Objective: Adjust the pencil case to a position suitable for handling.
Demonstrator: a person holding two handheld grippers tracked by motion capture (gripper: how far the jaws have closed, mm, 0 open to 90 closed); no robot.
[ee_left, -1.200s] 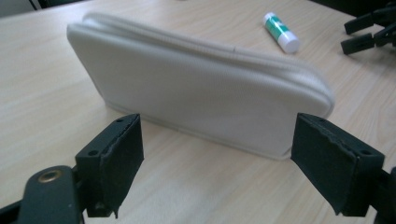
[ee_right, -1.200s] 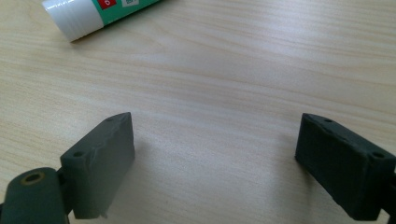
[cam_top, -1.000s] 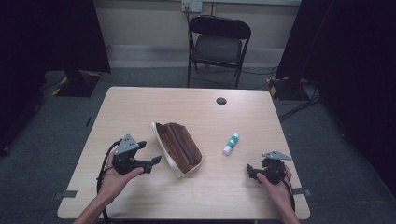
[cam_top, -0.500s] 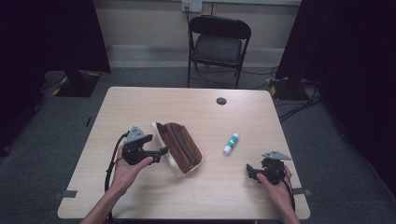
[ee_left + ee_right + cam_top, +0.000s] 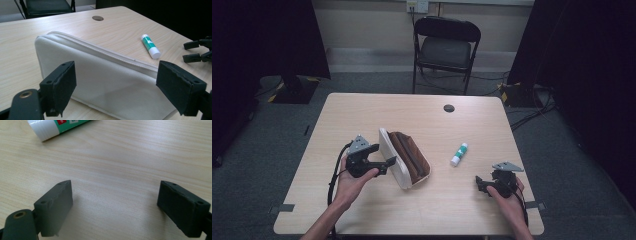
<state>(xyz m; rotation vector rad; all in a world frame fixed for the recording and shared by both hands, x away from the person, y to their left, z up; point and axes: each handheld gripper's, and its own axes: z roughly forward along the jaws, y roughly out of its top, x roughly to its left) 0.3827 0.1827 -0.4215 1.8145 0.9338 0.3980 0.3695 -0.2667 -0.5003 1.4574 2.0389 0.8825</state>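
Observation:
A white pouch [image 5: 393, 161] with a brown lining [image 5: 412, 157] lies open in the middle of the table; its white side [image 5: 107, 85] faces the left gripper view. My left gripper [image 5: 381, 156] is open, its jaws just short of the pouch's left side. A green and white glue stick [image 5: 459, 154] lies to the right of the pouch, also visible as the glue stick [image 5: 150, 46] and the glue stick [image 5: 57, 125]. My right gripper [image 5: 481, 184] is open near the table's front right, over bare wood, with the glue stick ahead of it.
The wooden table [image 5: 427, 210] has a round dark cable hole [image 5: 449, 108] near its far edge. A black folding chair [image 5: 445, 50] stands behind the table. In the left gripper view the other gripper [image 5: 197, 51] shows at the right edge.
My left gripper has moved right and forward up to the pouch's left side. The right gripper has stayed in place.

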